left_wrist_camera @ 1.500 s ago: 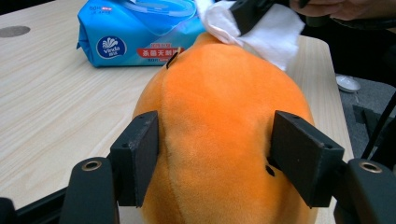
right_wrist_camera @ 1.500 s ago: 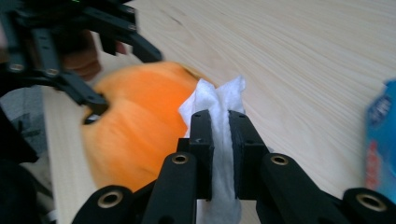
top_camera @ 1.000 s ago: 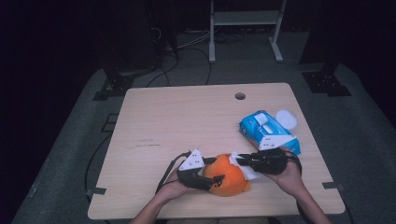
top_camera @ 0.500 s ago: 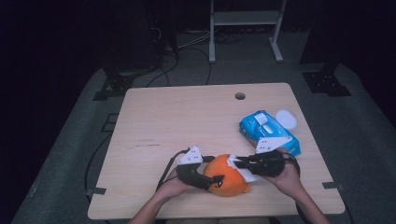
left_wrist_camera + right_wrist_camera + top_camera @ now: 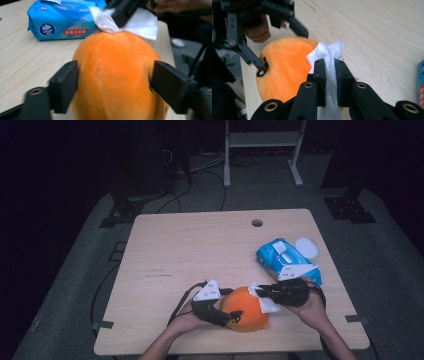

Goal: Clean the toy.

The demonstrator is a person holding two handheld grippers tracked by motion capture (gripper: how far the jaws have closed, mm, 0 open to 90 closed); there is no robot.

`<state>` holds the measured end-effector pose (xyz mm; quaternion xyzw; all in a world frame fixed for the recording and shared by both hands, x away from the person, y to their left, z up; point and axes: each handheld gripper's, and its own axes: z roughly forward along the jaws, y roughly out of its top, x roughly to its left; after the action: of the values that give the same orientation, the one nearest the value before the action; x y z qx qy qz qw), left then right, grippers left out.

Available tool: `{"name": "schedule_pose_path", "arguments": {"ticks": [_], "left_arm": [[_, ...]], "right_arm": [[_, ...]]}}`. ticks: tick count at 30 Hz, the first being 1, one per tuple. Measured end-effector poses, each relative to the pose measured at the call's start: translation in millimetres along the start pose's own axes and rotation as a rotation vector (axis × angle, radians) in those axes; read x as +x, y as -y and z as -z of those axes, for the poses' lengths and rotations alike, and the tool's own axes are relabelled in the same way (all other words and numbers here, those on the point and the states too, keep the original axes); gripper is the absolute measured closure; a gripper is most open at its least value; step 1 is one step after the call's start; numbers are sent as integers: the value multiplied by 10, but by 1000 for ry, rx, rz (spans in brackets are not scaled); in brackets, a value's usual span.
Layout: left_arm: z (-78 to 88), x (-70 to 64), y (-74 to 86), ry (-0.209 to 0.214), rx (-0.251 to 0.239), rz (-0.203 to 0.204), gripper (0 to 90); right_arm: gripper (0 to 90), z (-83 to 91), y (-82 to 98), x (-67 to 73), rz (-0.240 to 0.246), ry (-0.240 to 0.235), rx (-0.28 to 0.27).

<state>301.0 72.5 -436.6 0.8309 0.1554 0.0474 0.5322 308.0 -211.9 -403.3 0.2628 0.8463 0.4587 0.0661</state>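
Note:
An orange plush toy (image 5: pixel 245 310) lies near the table's front edge, and it looms large in the left gripper view (image 5: pixel 115 75). My left gripper (image 5: pixel 232 306) has a jaw on each side of it. Those jaws have just been opening, and their pads still touch the toy's flanks. My right gripper (image 5: pixel 329 62) is shut on a white wipe (image 5: pixel 328 53) and holds it against the top of the toy (image 5: pixel 284 67). The wipe (image 5: pixel 147 23) and the right gripper (image 5: pixel 117 22) also appear beyond the toy in the left gripper view. The left gripper (image 5: pixel 284 51) faces the right gripper across the toy.
A blue pack of wipes (image 5: pixel 285 260) lies at the right of the wooden table (image 5: pixel 200 245), with a white round lid (image 5: pixel 306 247) beside it. A small hole (image 5: pixel 257 223) sits near the far edge. A dark floor, cables and stands surround the table.
The left gripper's jaws stand slightly wider around the plush toy, which looks rounder. Both hands have kept their places, and the wipe stays pinched on top.

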Motion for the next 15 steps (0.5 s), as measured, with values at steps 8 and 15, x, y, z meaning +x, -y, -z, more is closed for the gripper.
{"name": "schedule_pose_path", "arguments": {"ticks": [8, 15], "left_arm": [[-70, 78, 58, 49, 77, 126, 136], [35, -25, -83, -87, 1, -123, 418]], "right_arm": [[803, -23, -55, 145, 54, -24, 14], [805, 39, -142, 167, 58, 24, -33]]}}
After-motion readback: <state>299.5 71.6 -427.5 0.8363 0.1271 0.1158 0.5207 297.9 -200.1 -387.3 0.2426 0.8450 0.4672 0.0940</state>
